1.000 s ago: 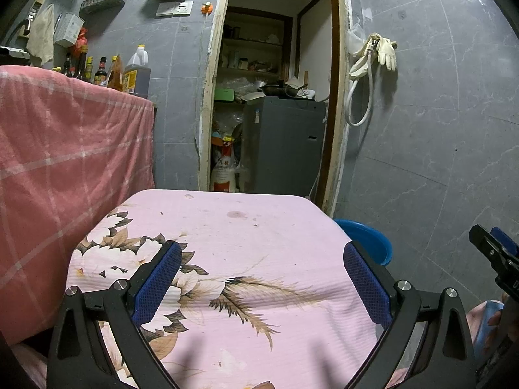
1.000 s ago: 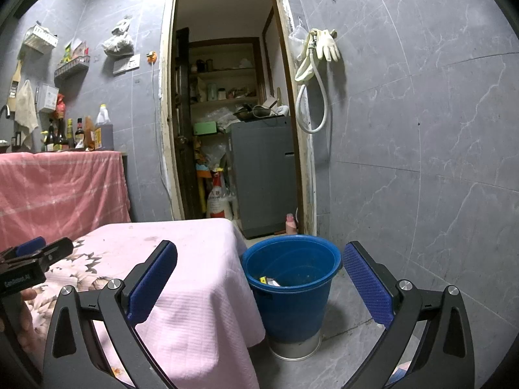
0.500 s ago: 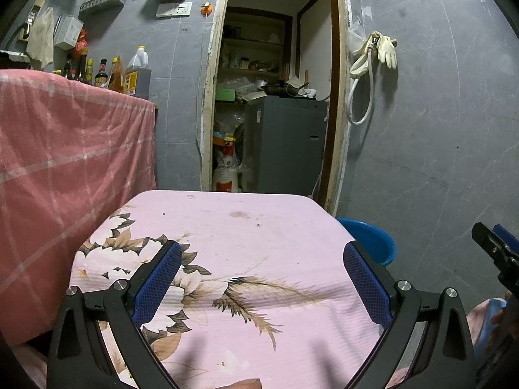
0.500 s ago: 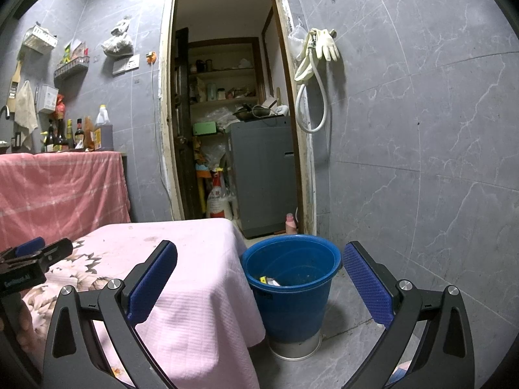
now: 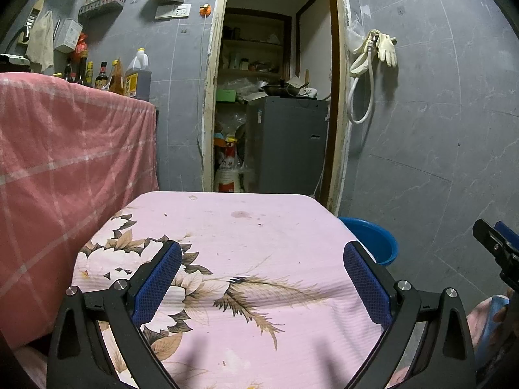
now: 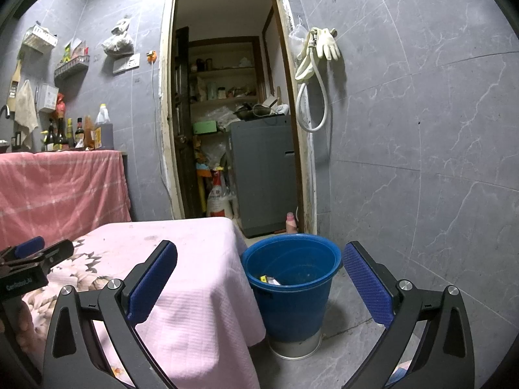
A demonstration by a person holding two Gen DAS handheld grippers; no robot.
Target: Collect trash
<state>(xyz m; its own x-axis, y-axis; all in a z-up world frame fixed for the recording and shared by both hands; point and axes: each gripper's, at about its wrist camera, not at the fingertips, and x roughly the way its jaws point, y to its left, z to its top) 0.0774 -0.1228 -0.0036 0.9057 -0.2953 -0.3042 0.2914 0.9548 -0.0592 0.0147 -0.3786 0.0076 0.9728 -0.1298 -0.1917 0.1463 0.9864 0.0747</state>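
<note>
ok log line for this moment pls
left gripper: open, empty | right gripper: open, empty | bucket: on floor beside table, scraps inside

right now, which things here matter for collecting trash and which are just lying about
For the job:
- blue bucket on the floor beside the table, scraps inside
- left tongs, open, empty
- right tongs, open, empty
- pink floral tablecloth, no trash visible on it

Just lying about:
- sauce bottles
- rubber gloves
- grey appliance

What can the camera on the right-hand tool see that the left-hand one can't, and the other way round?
Only the right view looks into the blue bucket, showing scraps at its bottom, its pale base and the floor. Only the left view shows the flower print across the pink tablecloth close up. Both share the doorway, the grey appliance, the hanging gloves, and open, empty grippers, left and right.
</note>
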